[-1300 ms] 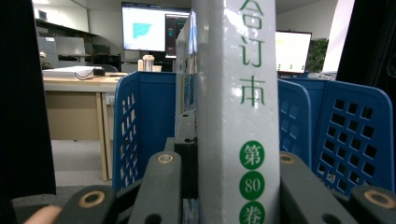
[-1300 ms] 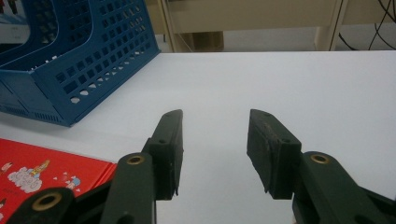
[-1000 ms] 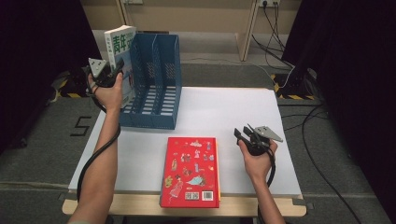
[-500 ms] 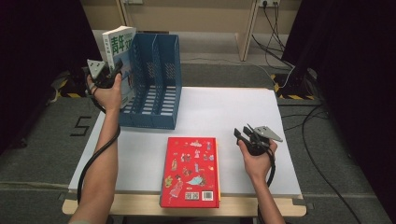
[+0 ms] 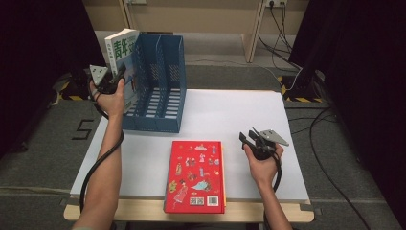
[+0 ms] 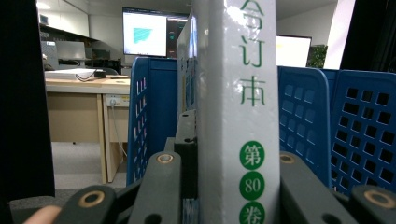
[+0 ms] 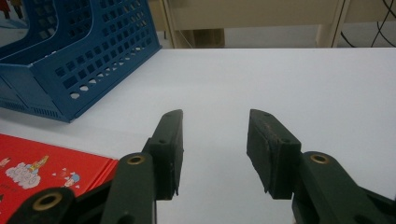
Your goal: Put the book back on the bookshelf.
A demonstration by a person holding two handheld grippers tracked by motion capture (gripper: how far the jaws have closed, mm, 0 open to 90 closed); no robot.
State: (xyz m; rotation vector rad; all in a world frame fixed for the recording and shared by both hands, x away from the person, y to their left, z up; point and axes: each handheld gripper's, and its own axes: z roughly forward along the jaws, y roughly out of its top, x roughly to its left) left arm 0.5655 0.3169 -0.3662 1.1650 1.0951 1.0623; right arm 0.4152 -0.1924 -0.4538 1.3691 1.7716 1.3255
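Two books in play, one step in hand: getting the white book (image 5: 121,62) into the blue file rack (image 5: 158,86). Nearest you, the red book (image 5: 195,175) lies flat at the table's (image 5: 230,115) front edge, untouched. Just right of it your right gripper (image 5: 250,139) sits low over bare tabletop, jaws apart w/ nothing between them, idle. Farther back on the left, your left gripper (image 5: 114,79) is clamped on the white book's spine, book upright, held up at the rack's left outer wall, not yet inside a slot. The left gripper view has the spine (image 6: 238,112) between the jaws and rack dividers beyond. Next move, I'd judge: shift the book right over the first compartment, keep it vertical, clear the wall's top edge, then lower straight down before letting go. Red book looks next for the right gripper.
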